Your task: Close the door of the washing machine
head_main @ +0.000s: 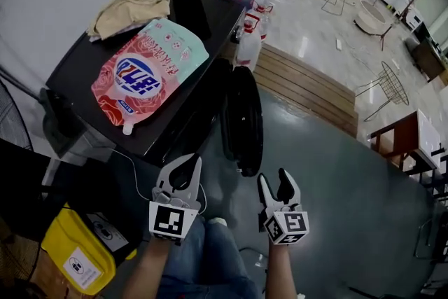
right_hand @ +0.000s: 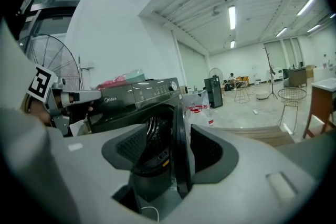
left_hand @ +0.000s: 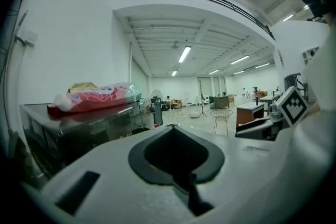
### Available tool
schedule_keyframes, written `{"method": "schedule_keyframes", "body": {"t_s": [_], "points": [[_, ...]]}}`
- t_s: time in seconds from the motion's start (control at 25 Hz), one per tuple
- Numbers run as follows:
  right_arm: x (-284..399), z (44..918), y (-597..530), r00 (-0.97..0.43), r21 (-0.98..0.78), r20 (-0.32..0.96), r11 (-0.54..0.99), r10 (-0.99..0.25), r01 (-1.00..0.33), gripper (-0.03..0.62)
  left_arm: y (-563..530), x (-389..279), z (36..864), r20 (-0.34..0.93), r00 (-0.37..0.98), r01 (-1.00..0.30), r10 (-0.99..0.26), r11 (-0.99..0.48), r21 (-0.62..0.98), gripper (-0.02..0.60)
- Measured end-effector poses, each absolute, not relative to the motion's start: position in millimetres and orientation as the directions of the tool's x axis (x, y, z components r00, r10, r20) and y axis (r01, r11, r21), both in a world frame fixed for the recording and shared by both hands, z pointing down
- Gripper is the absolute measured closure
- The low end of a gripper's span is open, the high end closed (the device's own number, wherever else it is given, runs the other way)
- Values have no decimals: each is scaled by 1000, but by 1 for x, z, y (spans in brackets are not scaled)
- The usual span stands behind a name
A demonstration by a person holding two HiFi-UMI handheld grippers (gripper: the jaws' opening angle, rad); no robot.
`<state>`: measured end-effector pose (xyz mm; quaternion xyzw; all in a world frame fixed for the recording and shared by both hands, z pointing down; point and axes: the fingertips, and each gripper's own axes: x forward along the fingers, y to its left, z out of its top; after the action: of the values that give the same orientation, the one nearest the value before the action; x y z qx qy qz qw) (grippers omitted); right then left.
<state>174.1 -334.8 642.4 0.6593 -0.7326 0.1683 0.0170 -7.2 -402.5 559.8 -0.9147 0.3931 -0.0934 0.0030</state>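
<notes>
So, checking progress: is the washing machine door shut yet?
No, the door stands swung out, well away from the front of the washing machine.

The washing machine (head_main: 203,10) looks glossy, the pouch (head_main: 147,73) shiny plastic.

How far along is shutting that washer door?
Nothing done yet: the round dark door of the black front-loading washing machine stands wide open. In hand: the right gripper, jaws apart, faces the door's edge without touching it; the left gripper is shut and empty. Left: swing the door closed.

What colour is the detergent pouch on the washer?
The pouch is pink and mint green; head view shows it best.
</notes>
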Motion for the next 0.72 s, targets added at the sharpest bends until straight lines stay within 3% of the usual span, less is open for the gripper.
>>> {"method": "schedule_keyframes", "body": {"t_s": [0.44, 0.72], "points": [[184, 777, -370, -109, -205, 240, 60, -965, -977, 353, -420, -8, 698, 169, 679, -718, -714, -694, -49, 574], [189, 803, -382, -116, -142, 247, 82, -962, -986, 447, -422, -8, 737, 163, 682, -716, -713, -696, -48, 574]]}}
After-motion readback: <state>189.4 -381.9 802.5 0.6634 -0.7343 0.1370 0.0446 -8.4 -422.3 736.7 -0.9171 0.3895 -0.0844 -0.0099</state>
